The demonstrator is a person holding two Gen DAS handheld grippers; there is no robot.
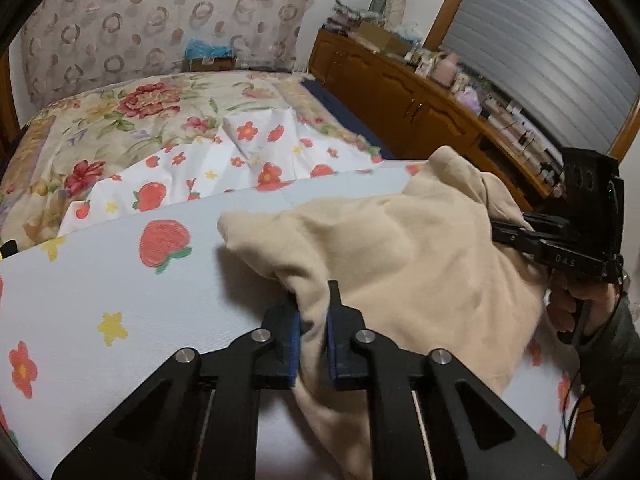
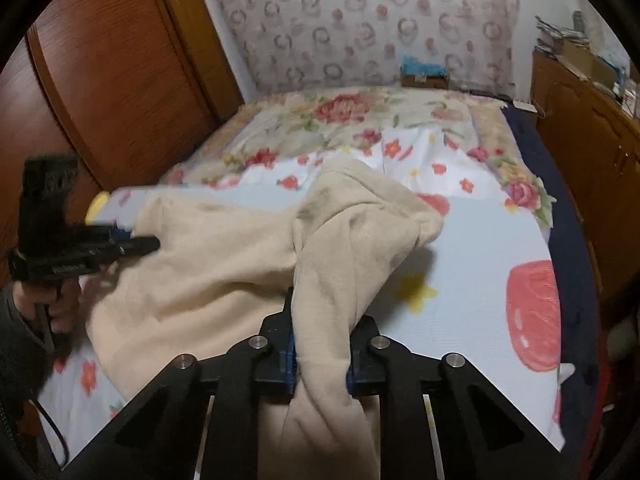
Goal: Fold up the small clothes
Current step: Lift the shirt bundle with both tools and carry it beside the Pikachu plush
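A cream fleece garment (image 1: 404, 248) lies bunched on a white sheet (image 1: 100, 280) printed with strawberries and flowers. In the left wrist view my left gripper (image 1: 314, 320) is shut on a fold of its near edge, the cloth pinched between the blue pads. The right gripper (image 1: 508, 236) shows at the far right of that view, held by a hand (image 1: 576, 304), its tips buried in the cloth. In the right wrist view my right gripper (image 2: 320, 328) is shut on a thick bunch of the garment (image 2: 224, 264). The left gripper (image 2: 136, 244) reaches into the cloth's left edge.
The printed sheet (image 2: 472, 248) covers a board on a bed with a floral bedspread (image 1: 132, 112). A wooden dresser (image 1: 416, 108) crowded with small items runs along the bed's right. A wooden wardrobe (image 2: 112, 64) stands at the left. A padded headboard (image 2: 360, 20) backs the bed.
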